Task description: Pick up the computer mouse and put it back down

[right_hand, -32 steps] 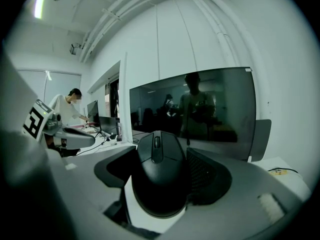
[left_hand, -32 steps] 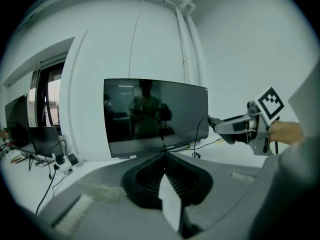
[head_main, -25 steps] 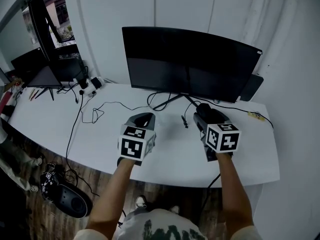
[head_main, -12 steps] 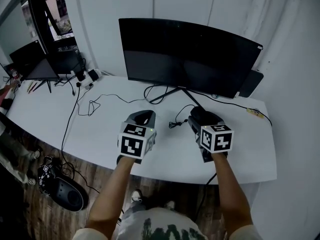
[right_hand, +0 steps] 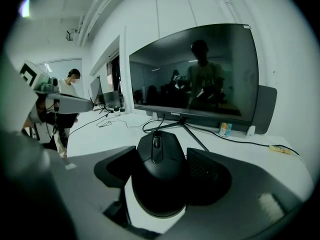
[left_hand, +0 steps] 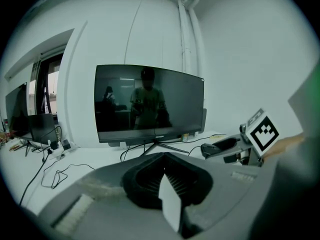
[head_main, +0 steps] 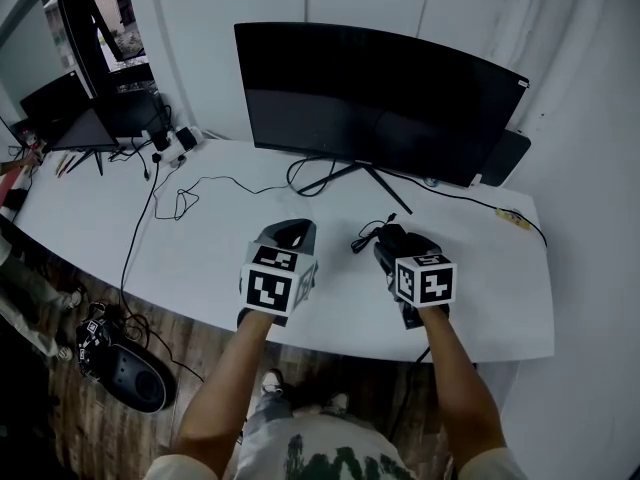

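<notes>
A black computer mouse (right_hand: 159,176) sits between the jaws of my right gripper (right_hand: 162,154), which is shut on its sides. In the head view the right gripper (head_main: 398,243) hangs low over the white desk (head_main: 200,258), right of centre, with the mouse (head_main: 400,238) between its jaws. The mouse's cable (head_main: 368,231) curls on the desk just ahead. My left gripper (head_main: 290,236) hovers to the left of it over bare desk. Its jaws meet at the tips, and nothing is between them in the left gripper view (left_hand: 164,156).
A wide curved monitor (head_main: 380,98) on a V-shaped stand (head_main: 340,176) fills the back of the desk. Loose cables (head_main: 185,203) and a smaller screen (head_main: 90,128) lie at the far left. A small yellow item (head_main: 510,218) sits at the right. The desk's front edge is just below both grippers.
The right gripper has sunk toward the desk with the mouse in it. The left gripper has dropped a little too. Neither gripper's jaws have changed.
</notes>
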